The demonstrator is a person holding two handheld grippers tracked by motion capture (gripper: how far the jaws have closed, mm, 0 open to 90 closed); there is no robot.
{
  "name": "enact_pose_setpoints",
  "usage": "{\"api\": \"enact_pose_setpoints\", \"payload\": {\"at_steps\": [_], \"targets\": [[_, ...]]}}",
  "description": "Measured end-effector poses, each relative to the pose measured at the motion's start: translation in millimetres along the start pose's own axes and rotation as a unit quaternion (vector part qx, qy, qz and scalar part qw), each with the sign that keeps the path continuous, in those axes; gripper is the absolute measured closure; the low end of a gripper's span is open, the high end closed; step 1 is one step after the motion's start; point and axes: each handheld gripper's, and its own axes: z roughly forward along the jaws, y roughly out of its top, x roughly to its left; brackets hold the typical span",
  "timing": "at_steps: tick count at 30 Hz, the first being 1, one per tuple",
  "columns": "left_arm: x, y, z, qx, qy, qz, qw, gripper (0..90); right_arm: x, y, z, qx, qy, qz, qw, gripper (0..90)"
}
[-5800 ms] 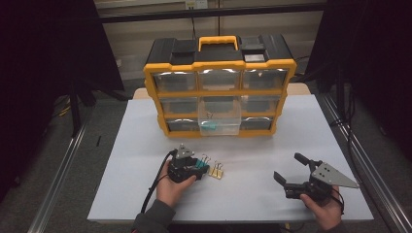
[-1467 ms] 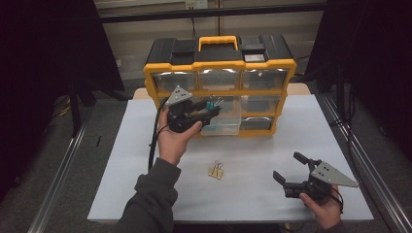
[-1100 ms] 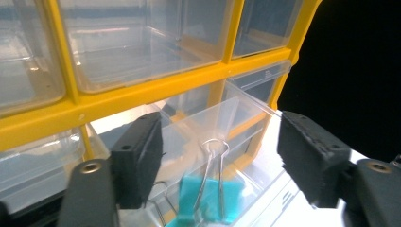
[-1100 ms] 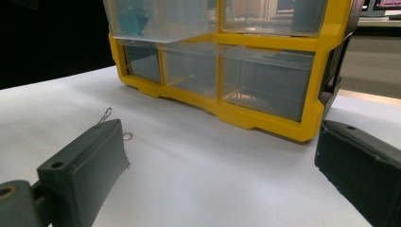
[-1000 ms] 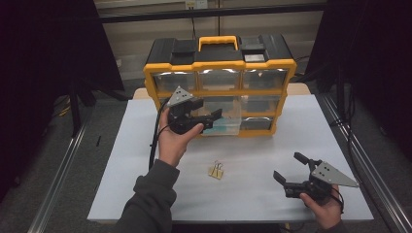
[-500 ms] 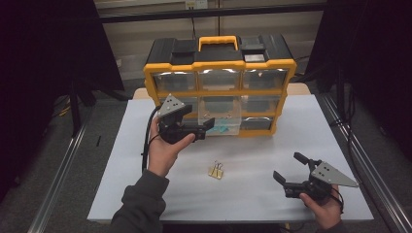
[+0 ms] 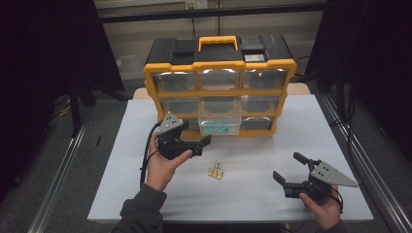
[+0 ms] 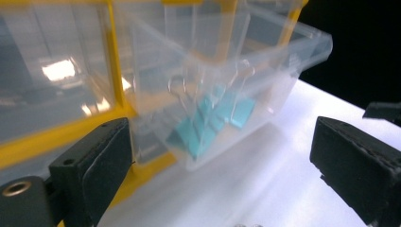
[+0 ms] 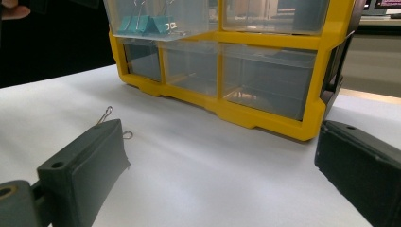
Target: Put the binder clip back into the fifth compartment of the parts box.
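A yellow and black organizer (image 7: pixel 218 73) with clear drawers stands at the back of the white table. Its middle drawer (image 7: pixel 221 124) is pulled out and holds teal binder clips (image 7: pixel 216 129), which also show in the left gripper view (image 8: pixel 213 120) and the right gripper view (image 9: pixel 144 23). My left gripper (image 7: pixel 201 144) hovers just left of that drawer, open and empty (image 8: pixel 222 156). A gold binder clip (image 7: pixel 216 171) lies on the table between the grippers. My right gripper (image 7: pixel 286 166) rests low at the front right, open with nothing in it (image 9: pixel 222 156).
The white table top (image 7: pixel 301 126) ends close in front of both hands. The other drawers of the organizer (image 9: pixel 265 80) are pushed in. Metal rails (image 7: pixel 58 184) run along both sides of the table.
My left gripper rose from the table near the gold clips to the open drawer, then drew back left and down from it with jaws open. The right gripper has stayed still.
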Motion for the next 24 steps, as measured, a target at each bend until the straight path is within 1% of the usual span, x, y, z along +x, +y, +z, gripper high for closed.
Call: {"api": "enact_pose_setpoints", "payload": {"at_steps": [1,5,6,7,8,11,12,13,14,15,16,19,20,24], "targets": [[-1.6,-2.8,1.1,0.002,0.0,-0.008,1.0,6.2,0.0,0.0,0.0,0.0,0.0,0.0,1.0,2.0],[-4.0,-13.9,4.6,0.017,-0.001,-0.004,0.9998,5.8,0.4,0.1,-0.1,0.001,-0.001,0.0,1.0,2.0],[-4.3,-17.1,6.2,0.019,-0.007,-0.005,0.9998,5.8,0.4,0.2,-0.2,0.001,0.0,0.001,1.0,2.0],[-4.8,-20.0,7.5,0.025,-0.009,-0.006,0.9996,5.9,0.3,0.2,-0.3,0.0,-0.002,0.001,1.0,2.0],[-4.8,-22.8,8.8,0.03,-0.007,-0.006,0.9995,5.9,0.2,0.2,-0.3,0.0,-0.001,0.001,1.0,2.0],[-4.7,-30.9,13.1,0.041,-0.016,-0.014,0.9989,5.3,0.0,0.2,-0.2,-0.001,-0.002,-0.001,1.0,2.0],[-4.9,-33.2,14.2,0.046,-0.018,-0.014,0.9987,5.3,0.1,0.3,-0.4,0.0,-0.001,0.0,1.0,2.0],[-6.0,-35.4,15.1,0.052,-0.015,-0.013,0.9985,5.2,0.3,0.4,-0.3,0.0,0.0,0.001,1.0,2.0],[-6.5,-37.9,16.4,0.054,-0.019,-0.014,0.9983,5.2,0.2,0.3,-0.3,0.0,0.0,0.001,1.0,2.0],[-7.1,-40.3,17.6,0.061,-0.018,-0.012,0.9979,5.2,0.0,0.2,-0.2,0.0,-0.002,0.0,1.0,2.0],[-7.5,-42.7,18.7,0.064,-0.022,-0.012,0.9976,5.2,0.1,0.2,-0.1,0.0,-0.002,0.0,1.0,2.0],[-8.5,-49.8,21.4,0.072,-0.024,-0.012,0.997,5.0,0.4,0.2,-0.2,0.001,-0.002,-0.001,1.0,2.1],[-9.6,-52.3,22.6,0.072,-0.024,-0.017,0.997,4.7,0.6,0.3,-0.2,0.001,-0.002,-0.001,1.0,2.0],[-12.4,-60.3,26.5,0.09,-0.02,-0.014,0.9956,4.5,0.4,0.2,-0.2,0.0,-0.003,0.0,1.0,2.0]]}}
